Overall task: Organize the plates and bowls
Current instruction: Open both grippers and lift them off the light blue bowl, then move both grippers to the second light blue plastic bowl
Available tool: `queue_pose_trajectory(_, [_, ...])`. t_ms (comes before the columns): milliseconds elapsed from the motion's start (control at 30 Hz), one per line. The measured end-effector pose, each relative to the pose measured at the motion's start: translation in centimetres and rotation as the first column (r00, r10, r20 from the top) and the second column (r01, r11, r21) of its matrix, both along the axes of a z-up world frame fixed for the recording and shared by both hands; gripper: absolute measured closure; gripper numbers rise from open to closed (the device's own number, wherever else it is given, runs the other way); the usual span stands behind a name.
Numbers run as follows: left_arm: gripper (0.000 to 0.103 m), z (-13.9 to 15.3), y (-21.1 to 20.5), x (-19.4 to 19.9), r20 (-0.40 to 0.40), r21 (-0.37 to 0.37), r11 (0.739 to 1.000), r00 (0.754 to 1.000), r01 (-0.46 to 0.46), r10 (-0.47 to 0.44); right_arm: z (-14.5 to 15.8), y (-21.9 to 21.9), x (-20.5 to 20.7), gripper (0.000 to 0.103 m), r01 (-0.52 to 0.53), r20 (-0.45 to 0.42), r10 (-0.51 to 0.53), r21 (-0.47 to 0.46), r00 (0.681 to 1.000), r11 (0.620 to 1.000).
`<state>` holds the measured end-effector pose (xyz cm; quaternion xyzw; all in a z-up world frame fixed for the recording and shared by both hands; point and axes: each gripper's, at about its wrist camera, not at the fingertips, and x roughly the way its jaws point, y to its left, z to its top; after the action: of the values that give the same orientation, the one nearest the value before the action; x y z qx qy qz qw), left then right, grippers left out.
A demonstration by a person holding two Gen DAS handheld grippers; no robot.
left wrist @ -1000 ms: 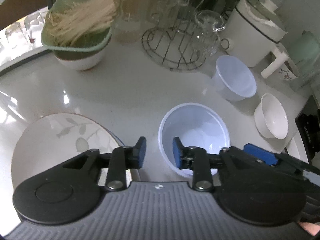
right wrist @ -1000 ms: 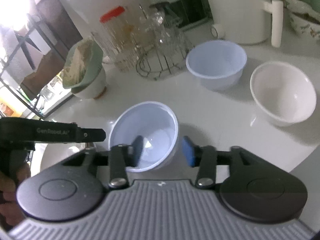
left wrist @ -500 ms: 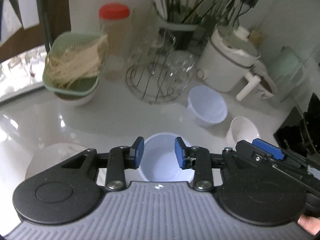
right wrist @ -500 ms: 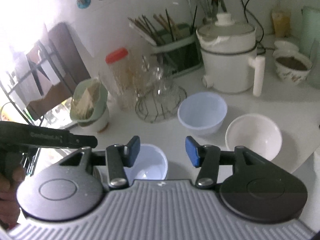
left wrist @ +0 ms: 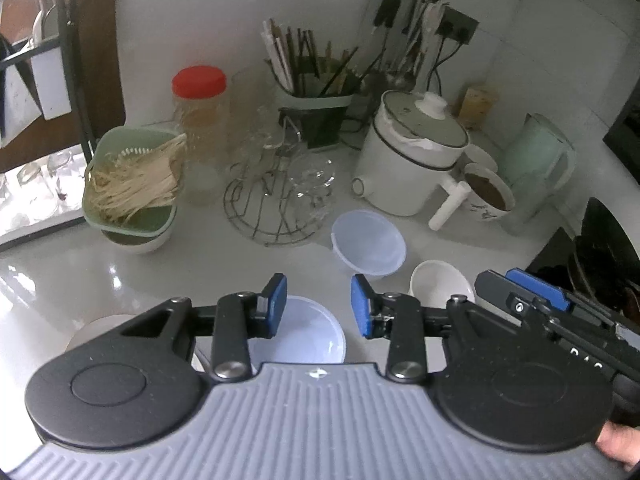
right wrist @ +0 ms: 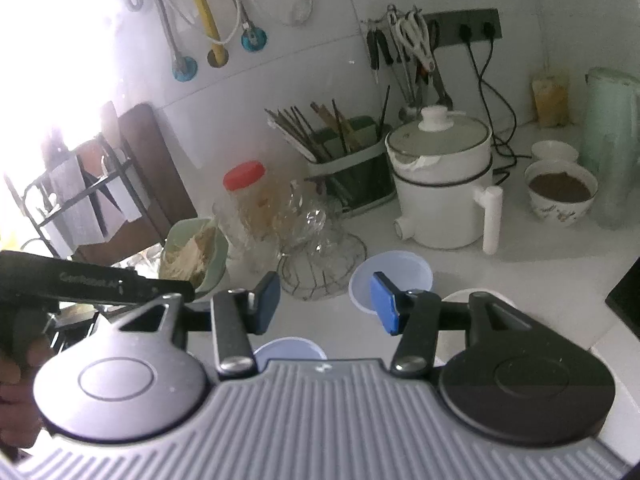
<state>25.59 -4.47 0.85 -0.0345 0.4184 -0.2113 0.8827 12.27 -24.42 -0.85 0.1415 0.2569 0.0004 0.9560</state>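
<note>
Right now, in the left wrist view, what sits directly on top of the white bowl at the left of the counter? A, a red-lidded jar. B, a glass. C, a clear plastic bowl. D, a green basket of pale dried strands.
D: the green basket heaped with pale strands rests on the white bowl, while the red-lidded jar stands on the counter behind it.

White glossy countertop [left wrist: 168, 280] below, carrying soft reflections. White tiled wall [right wrist: 328, 64] behind, meeting a second wall in a corner at about 1 o'clock. Dark socket strip [right wrist: 464, 28] mounted at 1 o'clock, black cords plugged in and trailing down. Pipes and hoses [right wrist: 208, 12] hanging at 11 o'clock. Strong overexposed daylight [right wrist: 44, 52] flooding in at 10 o'clock. Brown wooden panel [left wrist: 100, 40] and black metal rack [right wrist: 72, 196] at 9 to 10 o'clock.
</note>
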Motion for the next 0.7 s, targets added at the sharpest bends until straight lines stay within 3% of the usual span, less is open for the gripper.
queue_pose_trajectory(700, [0.060,-2.1,-4.2,-1.5,-0.044,0.023,0.992,0.992,0.120,-0.119,-1.2,-2.3,-2.0,0.050,0.073,-0.034,-0.074,-0.014,0.997,0.997])
